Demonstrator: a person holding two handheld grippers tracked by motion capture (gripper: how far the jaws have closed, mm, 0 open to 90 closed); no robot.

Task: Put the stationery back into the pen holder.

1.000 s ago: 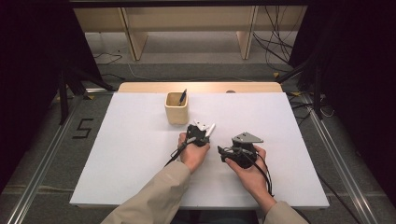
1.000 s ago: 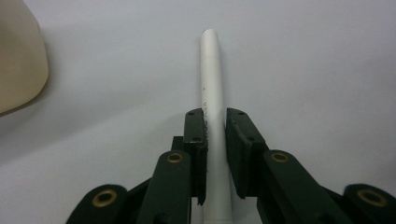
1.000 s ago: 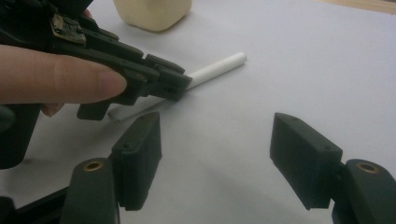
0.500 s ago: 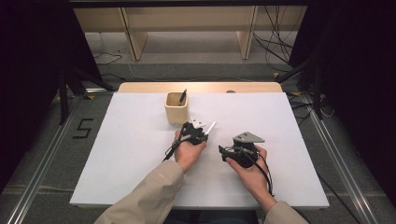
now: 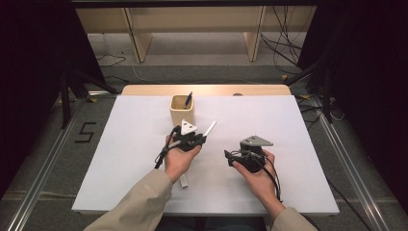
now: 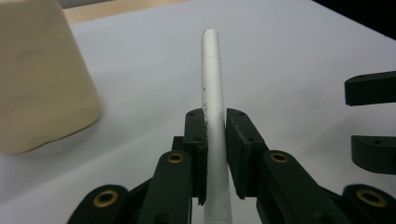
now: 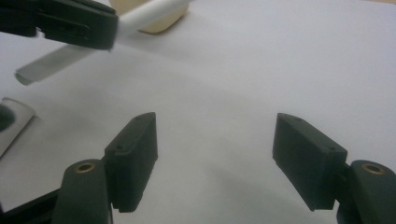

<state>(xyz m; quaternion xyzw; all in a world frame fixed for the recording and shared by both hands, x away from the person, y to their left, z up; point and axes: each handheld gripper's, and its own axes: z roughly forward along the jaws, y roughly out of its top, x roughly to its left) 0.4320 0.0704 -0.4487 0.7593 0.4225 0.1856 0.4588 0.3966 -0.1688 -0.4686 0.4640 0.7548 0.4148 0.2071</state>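
Lifted since earlier, left gripper (image 5: 204,140) clamps white pen (image 6: 213,88) beside cup (image 5: 182,109) holding probably a dark pen (image 5: 188,99); right gripper (image 7: 224,161) gapes empty.

Pen (image 6: 212,93) clamped between jaws of left gripper (image 5: 199,140), projecting ahead of them and above table (image 5: 298,125); cup (image 5: 182,107) just ahead and left of that gripper, second pen (image 5: 188,99) standing in it; right gripper (image 5: 230,157) to the right of left gripper, near, apart, jaws spread over bare table.
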